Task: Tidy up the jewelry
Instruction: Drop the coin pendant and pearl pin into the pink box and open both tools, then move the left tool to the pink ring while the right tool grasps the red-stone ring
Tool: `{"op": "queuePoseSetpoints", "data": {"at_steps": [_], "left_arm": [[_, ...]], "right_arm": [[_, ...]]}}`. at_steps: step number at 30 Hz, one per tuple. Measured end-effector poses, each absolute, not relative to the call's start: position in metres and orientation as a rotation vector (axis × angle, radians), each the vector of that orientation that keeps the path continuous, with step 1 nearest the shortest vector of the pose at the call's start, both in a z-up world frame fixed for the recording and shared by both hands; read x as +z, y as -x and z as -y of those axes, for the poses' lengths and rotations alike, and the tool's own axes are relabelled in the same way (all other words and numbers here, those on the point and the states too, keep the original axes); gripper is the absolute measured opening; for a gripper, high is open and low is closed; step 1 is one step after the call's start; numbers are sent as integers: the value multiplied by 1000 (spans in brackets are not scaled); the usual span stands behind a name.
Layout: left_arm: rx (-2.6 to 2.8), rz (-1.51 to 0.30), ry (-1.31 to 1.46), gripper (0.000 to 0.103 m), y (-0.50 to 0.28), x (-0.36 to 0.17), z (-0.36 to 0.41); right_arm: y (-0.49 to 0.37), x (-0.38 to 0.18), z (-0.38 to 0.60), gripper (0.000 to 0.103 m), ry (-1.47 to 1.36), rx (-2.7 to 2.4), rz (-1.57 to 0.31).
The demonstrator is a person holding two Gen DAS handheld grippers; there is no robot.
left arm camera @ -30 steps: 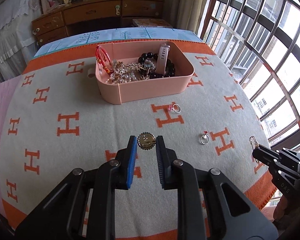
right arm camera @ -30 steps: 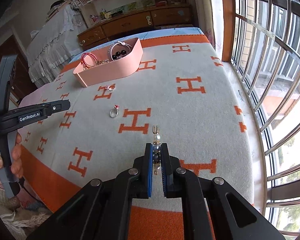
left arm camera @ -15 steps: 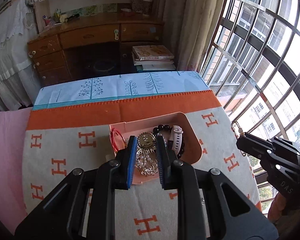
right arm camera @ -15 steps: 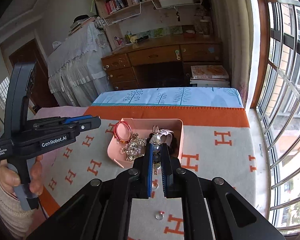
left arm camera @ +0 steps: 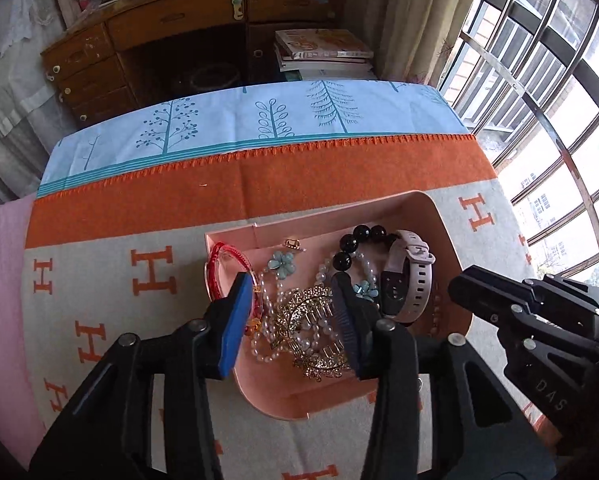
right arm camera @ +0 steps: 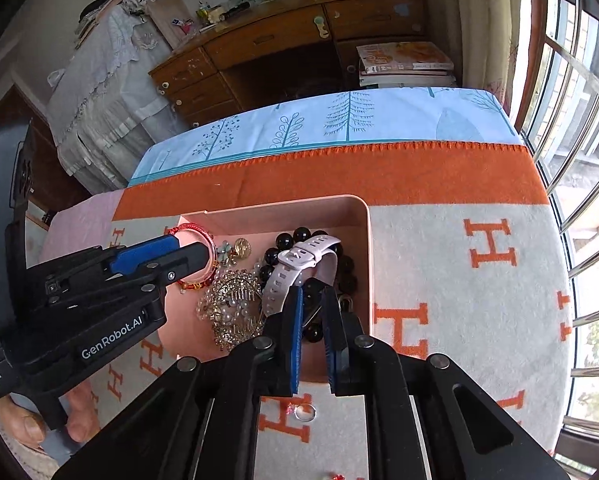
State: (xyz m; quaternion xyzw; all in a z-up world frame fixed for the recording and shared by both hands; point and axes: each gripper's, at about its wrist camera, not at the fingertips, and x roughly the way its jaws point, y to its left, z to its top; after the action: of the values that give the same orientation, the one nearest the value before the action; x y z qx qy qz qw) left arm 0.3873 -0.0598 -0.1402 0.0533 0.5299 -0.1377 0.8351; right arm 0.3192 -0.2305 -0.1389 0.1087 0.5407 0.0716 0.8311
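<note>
A pink tray (left arm camera: 447,236) (right arm camera: 363,248) on the H-patterned blanket holds a red bangle (left arm camera: 219,256), pearl strands, a gold hair comb (left arm camera: 311,320), black beads (left arm camera: 355,242) and a pale pink watch (left arm camera: 413,276) (right arm camera: 299,264). My left gripper (left arm camera: 293,312) hovers over the tray, open and empty. My right gripper (right arm camera: 311,320) is over the tray's right side, open with a narrow gap and nothing between the pads. A gold brooch (right arm camera: 241,246) lies in the tray.
A ring with a red stone (right arm camera: 303,412) lies on the blanket in front of the tray. Another small red piece (right arm camera: 335,476) lies at the bottom edge. A wooden desk (left arm camera: 179,20) and stacked books (left arm camera: 323,52) stand beyond the bed; a barred window is to the right.
Both grippers moved over the pink tray and opened. The gold brooch left my left gripper and the beaded piece left my right gripper; both are empty now.
</note>
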Motion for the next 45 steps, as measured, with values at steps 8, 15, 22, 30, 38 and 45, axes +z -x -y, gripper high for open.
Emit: {"op": "queuePoseSetpoints", "data": {"at_steps": [8, 15, 22, 30, 38, 45], "left_arm": [[-319, -1067, -100, 61, -358, -109, 51], [-374, -994, -121, 67, -315, -66, 57], [-419, -891, -189, 67, -263, -32, 71], [-474, -877, -274, 67, -219, -54, 79], [-541, -896, -285, 67, -197, -122, 69], [-542, -933, -261, 67, -197, -160, 55]], "right_arm": [[-291, -108, 244, 23, -200, 140, -1070], [-246, -71, 248, 23, -176, 157, -1013], [-195, -58, 254, 32, -136, 186, -985], [-134, -81, 257, 33, -111, 205, -980], [-88, -148, 245, 33, -93, 192, -993], [-92, -190, 233, 33, -96, 133, -1032]]}}
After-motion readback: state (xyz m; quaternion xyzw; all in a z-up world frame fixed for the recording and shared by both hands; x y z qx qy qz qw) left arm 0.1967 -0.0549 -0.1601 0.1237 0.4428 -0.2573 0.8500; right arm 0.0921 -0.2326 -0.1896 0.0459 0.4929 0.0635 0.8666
